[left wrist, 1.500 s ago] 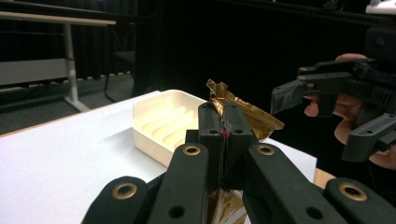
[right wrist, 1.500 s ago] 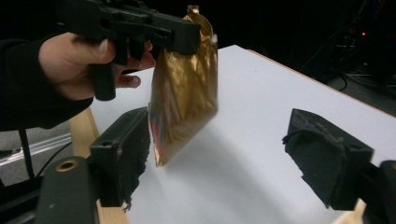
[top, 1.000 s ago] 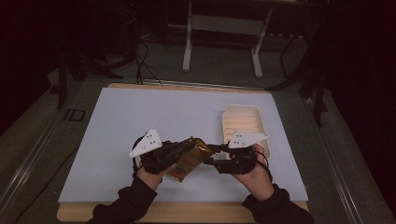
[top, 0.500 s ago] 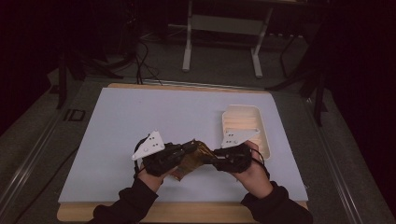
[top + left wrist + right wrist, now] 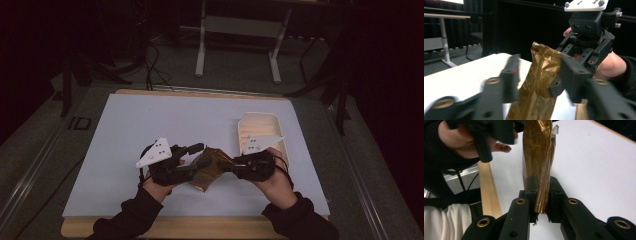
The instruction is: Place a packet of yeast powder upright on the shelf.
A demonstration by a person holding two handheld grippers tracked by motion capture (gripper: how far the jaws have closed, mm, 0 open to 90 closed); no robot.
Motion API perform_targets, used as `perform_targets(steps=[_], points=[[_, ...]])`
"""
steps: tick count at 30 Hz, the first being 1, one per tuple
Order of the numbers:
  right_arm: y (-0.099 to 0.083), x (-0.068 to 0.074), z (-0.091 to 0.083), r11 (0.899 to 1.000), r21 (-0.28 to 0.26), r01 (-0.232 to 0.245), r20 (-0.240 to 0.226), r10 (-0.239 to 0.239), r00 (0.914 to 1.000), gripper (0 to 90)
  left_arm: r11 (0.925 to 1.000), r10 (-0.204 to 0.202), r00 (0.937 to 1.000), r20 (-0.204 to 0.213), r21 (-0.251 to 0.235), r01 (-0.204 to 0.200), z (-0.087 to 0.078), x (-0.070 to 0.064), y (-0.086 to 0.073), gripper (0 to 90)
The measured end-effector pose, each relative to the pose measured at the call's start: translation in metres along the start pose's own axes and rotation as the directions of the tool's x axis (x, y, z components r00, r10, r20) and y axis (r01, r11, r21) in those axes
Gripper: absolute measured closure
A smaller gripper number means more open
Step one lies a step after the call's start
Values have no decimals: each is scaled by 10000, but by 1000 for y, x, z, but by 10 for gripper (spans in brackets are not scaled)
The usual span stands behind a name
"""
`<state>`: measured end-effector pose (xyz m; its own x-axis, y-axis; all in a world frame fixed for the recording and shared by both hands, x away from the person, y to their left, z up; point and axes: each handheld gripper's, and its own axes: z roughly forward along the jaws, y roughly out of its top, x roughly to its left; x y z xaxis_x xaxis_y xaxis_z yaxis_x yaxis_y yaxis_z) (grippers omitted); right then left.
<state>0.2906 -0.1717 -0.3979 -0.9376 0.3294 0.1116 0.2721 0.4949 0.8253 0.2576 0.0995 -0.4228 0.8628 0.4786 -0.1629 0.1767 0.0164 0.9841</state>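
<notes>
A crinkled golden-brown wrapper [image 5: 212, 164] hangs just above the white table between both grippers. My right gripper [image 5: 233, 163] is shut on one flattened end of the wrapper [image 5: 537, 150], its jaws pressed against the foil [image 5: 541, 187]. My left gripper [image 5: 196, 160] comes from the other side. In the left gripper view its jaws [image 5: 537, 72] stand apart on either side of the wrapper [image 5: 541, 75] and are blurred, with a gap on one side. The right gripper [image 5: 567, 51] faces that camera, and a hand is behind it.
A cream ridged tray [image 5: 260, 120] lies at the right of the white table top [image 5: 150, 120], just beyond the right hand. The table's wooden edge [image 5: 487, 192] runs along the near side. Metal stand legs [image 5: 202, 45] stand on the dark floor beyond.
Both hands have drawn slightly toward the near edge with the wrapper between them. The left gripper's jaws are blurred now, spread on either side of the wrapper.
</notes>
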Motion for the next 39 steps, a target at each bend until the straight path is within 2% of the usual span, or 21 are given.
perform_targets(steps=[1,3,4,6,9,11,12,17,25,29,31,33,37,39], points=[[1,-1,-2,10000,-18,31,27,-31,10000,819,10000,46,10000,-64,-51,-46,-1,0,0,394],[4,-2,-6,9999,-96,78,106,-77,9999,820,9997,223,9995,-244,39,-222,-2,0,1,255],[6,-3,-8,9998,-149,117,152,-115,9998,820,9999,130,9995,-304,87,-127,-3,1,1,208],[10,-4,-14,9994,-258,214,253,-208,9995,820,9998,-1,9996,-295,196,7,-6,4,2,151],[15,-5,-22,9986,-423,309,383,-293,9988,821,9996,14,9990,-452,299,-1,-9,6,3,89],[17,-6,-27,9980,-512,378,479,-353,9982,821,9989,-39,9987,-517,460,63,-11,7,3,78],[23,-10,-42,9960,-723,517,780,-461,9959,822,9975,-314,9984,-475,625,344,-15,10,0,76],[27,-19,-66,9931,-936,709,1302,-583,9898,823,9926,-324,9984,-466,1159,376,-23,14,-11,64],[20,-42,-108,9902,-1129,823,1948,-592,9791,824,9901,-435,9972,-604,1306,511,-37,20,-20,56],[16,-50,-120,9880,-1142,1040,2138,-778,9738,824,9895,-613,9957,-700,1266,698,-43,23,-25,56],[11,-55,-129,9851,-925,1449,2429,-1188,9627,824,9891,-640,9953,-733,1279,730,-44,23,-27,56],[8,-58,-134,9831,-742,1671,2430,-1447,9592,824,9892,-680,9954,-676,1255,761,-46,23,-28,56],[2,-65,-139,9855,-316,1667,2263,-1554,9616,825,9895,-562,9961,-687,1294,647,-47,23,-28,56],[-1,-69,-140,9884,-39,1520,2161,-1476,9651,825,9898,-559,9964,-638,1273,637,-47,23,-29,55]])
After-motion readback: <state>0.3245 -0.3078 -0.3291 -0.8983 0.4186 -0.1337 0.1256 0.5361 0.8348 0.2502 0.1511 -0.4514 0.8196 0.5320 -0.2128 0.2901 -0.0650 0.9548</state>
